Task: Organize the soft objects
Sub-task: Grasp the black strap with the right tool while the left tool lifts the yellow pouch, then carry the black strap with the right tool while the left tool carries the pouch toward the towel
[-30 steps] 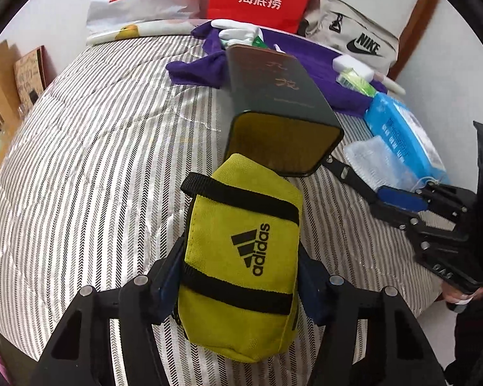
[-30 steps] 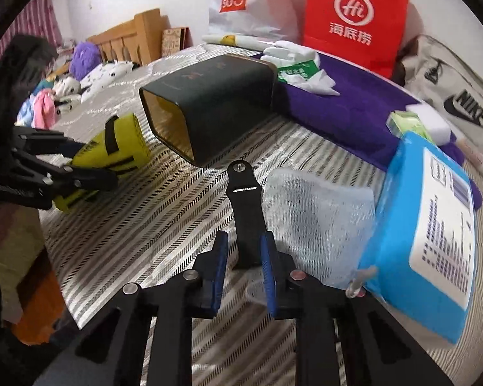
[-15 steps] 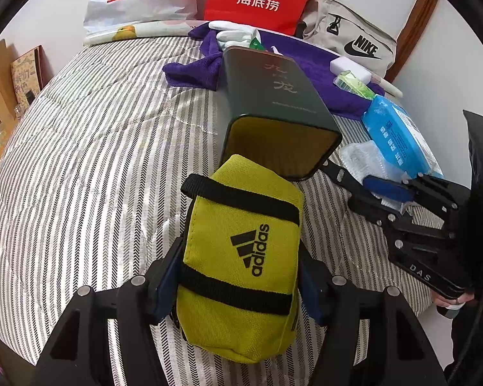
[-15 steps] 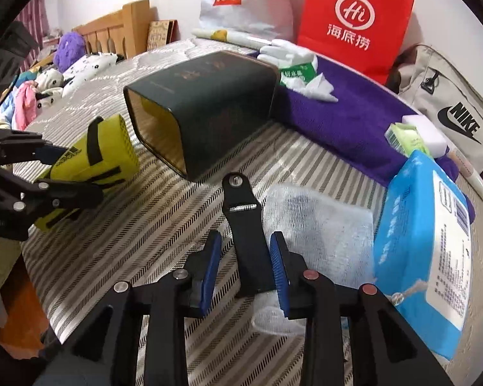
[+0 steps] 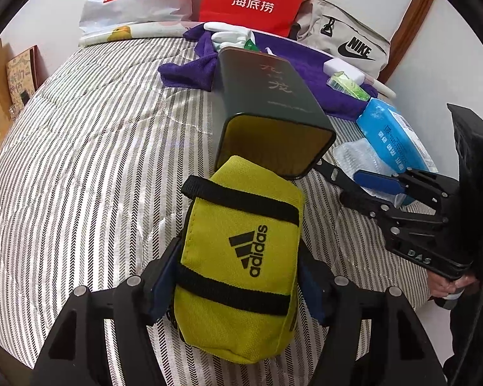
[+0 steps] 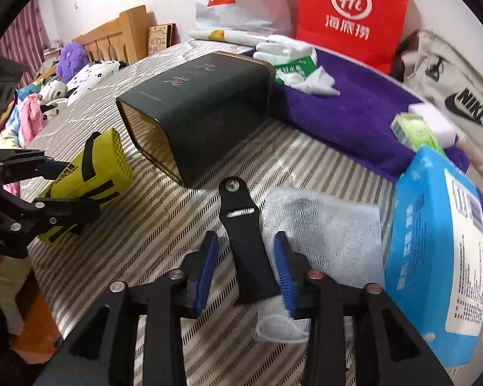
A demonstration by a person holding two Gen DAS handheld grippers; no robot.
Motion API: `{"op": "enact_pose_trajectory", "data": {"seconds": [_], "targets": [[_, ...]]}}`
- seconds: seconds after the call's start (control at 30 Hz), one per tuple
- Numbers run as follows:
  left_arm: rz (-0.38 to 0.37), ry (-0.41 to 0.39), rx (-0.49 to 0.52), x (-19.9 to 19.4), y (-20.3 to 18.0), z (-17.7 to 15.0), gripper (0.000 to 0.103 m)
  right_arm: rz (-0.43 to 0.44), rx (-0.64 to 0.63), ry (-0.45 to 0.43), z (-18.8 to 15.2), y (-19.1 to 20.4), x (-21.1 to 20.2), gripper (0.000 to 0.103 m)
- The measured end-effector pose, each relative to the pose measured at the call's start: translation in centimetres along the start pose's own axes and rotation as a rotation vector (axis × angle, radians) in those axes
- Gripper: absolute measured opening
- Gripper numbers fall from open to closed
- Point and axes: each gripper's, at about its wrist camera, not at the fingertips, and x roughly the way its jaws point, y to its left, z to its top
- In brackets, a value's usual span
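Your left gripper (image 5: 238,276) clamps the yellow adidas pouch (image 5: 241,257) at lower centre of its view, its far end at the mouth of the dark tin box (image 5: 270,106) lying on the striped bed (image 5: 80,160). Your right gripper (image 6: 246,270) has just been narrowing; its pads flank the black strap (image 6: 244,234) with gaps either side, low in its view.

The left gripper (image 5: 238,276) clamps a yellow pouch (image 5: 241,257) by its sides above a striped quilt (image 5: 80,160). The pouch's far end sits at the open mouth of a dark box (image 5: 270,112) lying on its side. To the right, the right gripper (image 5: 370,186) reaches toward a black strap (image 5: 330,169) beside a blue pack (image 5: 393,135). A purple towel (image 5: 190,70) lies behind the box.
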Motion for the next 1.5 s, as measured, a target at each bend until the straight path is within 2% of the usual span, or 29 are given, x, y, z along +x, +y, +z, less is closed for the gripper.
{"op": "enact_pose_trajectory", "data": {"seconds": [0.03,0.13,0.27,0.33,0.53,0.67,0.73,0.83,1.0,1.17,1.37,1.5], "targets": [[-0.003,0.000,-0.001,0.0,0.0,0.0,0.064,-0.003,-0.003,-0.006,0.0,0.1,0.0,0.023],[-0.011,0.002,-0.007,0.0,0.2,0.1,0.064,0.017,0.027,0.013,0.3,-0.4,-0.2,0.022],[-0.019,0.000,-0.016,-0.1,0.4,0.1,0.065,0.093,0.051,0.069,-0.2,-0.1,-0.8,0.021],[-0.018,-0.001,-0.015,0.0,0.3,0.1,0.066,0.082,0.043,0.083,-0.5,0.3,-0.7,0.022],[-0.005,0.000,-0.006,0.1,0.0,0.1,0.066,0.056,0.014,0.014,-0.6,0.6,-0.4,0.022],[-0.026,-0.011,-0.047,0.0,0.5,0.1,0.066,0.043,-0.001,-0.002,-0.8,0.8,-0.6,0.021],[-0.025,-0.006,-0.060,0.0,0.6,0.1,0.066,0.054,0.024,0.001,-0.8,0.6,-1.1,0.021],[-0.014,0.003,-0.064,0.0,0.4,0.0,0.066,0.068,0.042,-0.040,-1.3,0.3,-3.3,0.021],[0.024,0.016,-0.053,0.2,-0.3,0.0,0.066,0.080,0.093,-0.066,-3.4,-1.1,-6.5,0.021],[0.035,0.033,-0.058,0.3,-0.9,0.0,0.066,0.045,0.127,-0.072,-6.5,-2.9,-8.7,0.021],[0.056,0.040,-0.048,0.4,-1.9,-0.3,0.066,-0.021,0.175,-0.027,-10.4,-5.4,-9.3,0.021],[0.097,0.046,-0.031,0.7,-2.6,-0.2,0.067,-0.042,0.218,-0.012,-12.0,-6.9,-9.2,0.021]]}}
